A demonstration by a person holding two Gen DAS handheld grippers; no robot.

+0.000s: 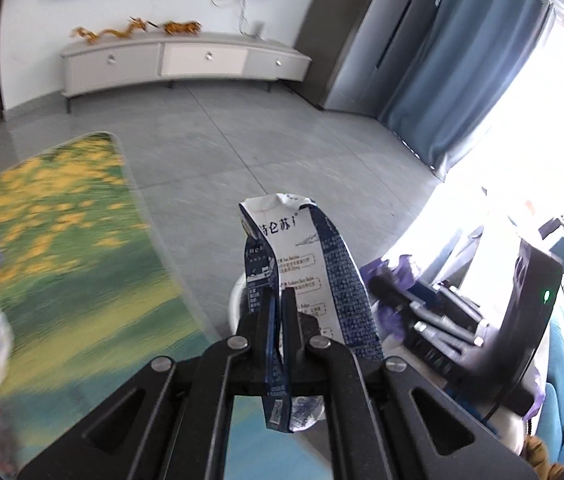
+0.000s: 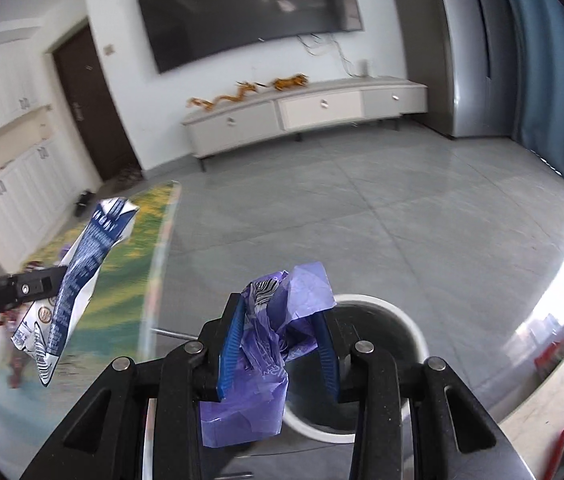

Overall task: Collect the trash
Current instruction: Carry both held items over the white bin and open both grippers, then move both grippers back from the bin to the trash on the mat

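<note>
The right gripper, closed on a crumpled purple wrapper, hangs directly above the white trash bin, while the left gripper, clamping a flattened milk carton, is farther left.

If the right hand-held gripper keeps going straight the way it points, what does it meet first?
Probably the white trash bin: the right hand-held gripper, shut on a purple wrapper, points down at its open mouth, nothing between. Depth is unclear.
</note>
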